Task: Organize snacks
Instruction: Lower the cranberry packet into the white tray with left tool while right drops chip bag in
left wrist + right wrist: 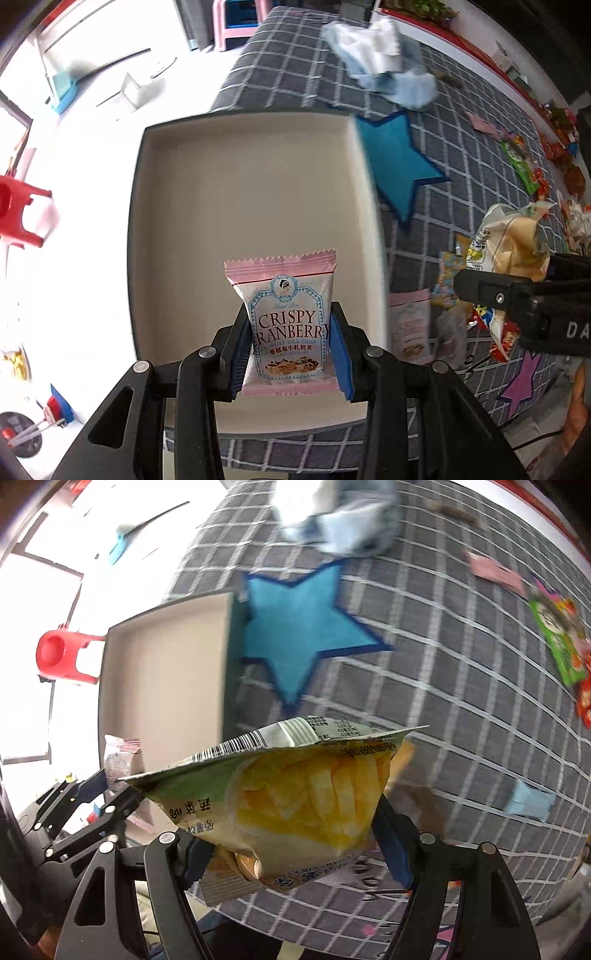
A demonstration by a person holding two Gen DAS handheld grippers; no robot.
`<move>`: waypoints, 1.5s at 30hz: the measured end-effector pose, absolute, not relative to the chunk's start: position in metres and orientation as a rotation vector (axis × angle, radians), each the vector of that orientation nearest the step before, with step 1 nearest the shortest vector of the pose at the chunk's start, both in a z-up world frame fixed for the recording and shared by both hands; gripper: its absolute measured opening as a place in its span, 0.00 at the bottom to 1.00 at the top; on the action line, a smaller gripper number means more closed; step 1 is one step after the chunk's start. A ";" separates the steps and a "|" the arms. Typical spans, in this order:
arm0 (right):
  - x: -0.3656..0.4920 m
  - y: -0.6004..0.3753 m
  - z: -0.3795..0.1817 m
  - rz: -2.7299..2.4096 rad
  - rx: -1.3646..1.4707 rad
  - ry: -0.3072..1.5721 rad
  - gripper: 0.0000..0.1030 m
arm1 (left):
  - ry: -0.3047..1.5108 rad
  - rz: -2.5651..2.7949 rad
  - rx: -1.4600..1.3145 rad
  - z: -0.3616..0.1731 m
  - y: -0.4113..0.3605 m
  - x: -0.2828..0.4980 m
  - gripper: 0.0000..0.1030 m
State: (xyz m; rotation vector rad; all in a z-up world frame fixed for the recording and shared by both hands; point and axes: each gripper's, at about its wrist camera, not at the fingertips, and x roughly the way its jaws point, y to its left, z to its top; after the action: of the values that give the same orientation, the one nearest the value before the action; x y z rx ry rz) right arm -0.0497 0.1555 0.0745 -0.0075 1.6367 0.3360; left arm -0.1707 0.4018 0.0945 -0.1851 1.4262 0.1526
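My left gripper (290,354) is shut on a pink Crispy Cranberry packet (286,325) and holds it upright over the near part of an empty beige tray (236,177). My right gripper (295,834) is shut on a yellow potato stick bag (295,794), held above the checked cloth to the right of the tray (162,672). The right gripper and its bag (513,243) show at the right of the left wrist view. The left gripper and its packet (120,757) show at the lower left of the right wrist view.
A grey checked cloth (461,129) with a blue star (399,162) covers the table. Several snack packets lie at the right, among them a green one (521,166) and a pink one (410,325). A crumpled white-blue cloth (380,59) lies far. A red stool (18,210) stands left.
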 end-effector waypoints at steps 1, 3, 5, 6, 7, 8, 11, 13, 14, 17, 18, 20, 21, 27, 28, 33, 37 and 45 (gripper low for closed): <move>-0.051 0.163 0.074 0.349 -0.015 1.638 0.74 | 1.429 0.162 -0.192 0.093 0.406 -0.174 0.41; -0.051 0.175 0.071 0.371 -0.027 1.642 0.74 | 1.436 0.175 -0.203 0.089 0.412 -0.179 0.41; -0.050 0.186 0.069 0.391 -0.038 1.646 0.74 | 1.444 0.192 -0.216 0.085 0.421 -0.187 0.41; -0.050 0.193 0.069 0.401 -0.044 1.650 0.74 | 1.449 0.198 -0.219 0.083 0.424 -0.189 0.41; -0.051 0.200 0.067 0.410 -0.049 1.653 0.74 | 1.454 0.204 -0.225 0.081 0.427 -0.193 0.41; -0.051 0.205 0.066 0.419 -0.052 1.657 0.74 | 1.458 0.208 -0.231 0.079 0.429 -0.195 0.41; -0.053 0.219 0.060 0.442 -0.065 1.667 0.74 | 1.473 0.221 -0.245 0.072 0.437 -0.202 0.41; -0.053 0.227 0.056 0.456 -0.071 1.679 0.74 | 1.483 0.226 -0.256 0.068 0.441 -0.206 0.41; -0.052 0.229 0.053 0.462 -0.071 1.686 0.74 | 1.488 0.230 -0.260 0.066 0.443 -0.208 0.41; -0.054 0.237 0.048 0.471 -0.061 1.708 0.74 | 1.504 0.234 -0.263 0.059 0.445 -0.213 0.41; -0.054 0.236 0.047 0.472 -0.057 1.715 0.74 | 1.511 0.235 -0.263 0.056 0.445 -0.214 0.41; -0.054 0.234 0.047 0.476 -0.048 1.726 0.74 | 1.521 0.232 -0.265 0.051 0.444 -0.215 0.41; -0.052 0.234 0.046 0.479 -0.045 1.730 0.74 | 1.525 0.228 -0.265 0.050 0.444 -0.215 0.42; -0.044 0.231 0.041 0.481 -0.040 1.749 0.79 | 1.513 0.220 -0.259 0.051 0.445 -0.220 0.79; -0.040 0.228 0.041 0.478 -0.039 1.750 0.90 | 1.503 0.219 -0.256 0.053 0.445 -0.220 0.79; -0.033 0.219 0.047 0.466 -0.023 1.717 0.99 | 1.508 0.221 -0.247 0.058 0.444 -0.217 0.79; -0.025 0.192 0.056 0.429 0.003 1.697 0.99 | 1.494 0.219 -0.232 0.069 0.443 -0.224 0.80; -0.019 0.083 0.048 0.212 0.102 1.704 0.99 | 1.457 0.180 -0.183 0.086 0.423 -0.208 0.80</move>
State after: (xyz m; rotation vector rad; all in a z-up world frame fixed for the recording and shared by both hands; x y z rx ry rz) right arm -0.0186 0.0827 0.0482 0.1022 1.7036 0.2116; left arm -0.2082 0.4226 0.0860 -0.1826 1.4568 0.1798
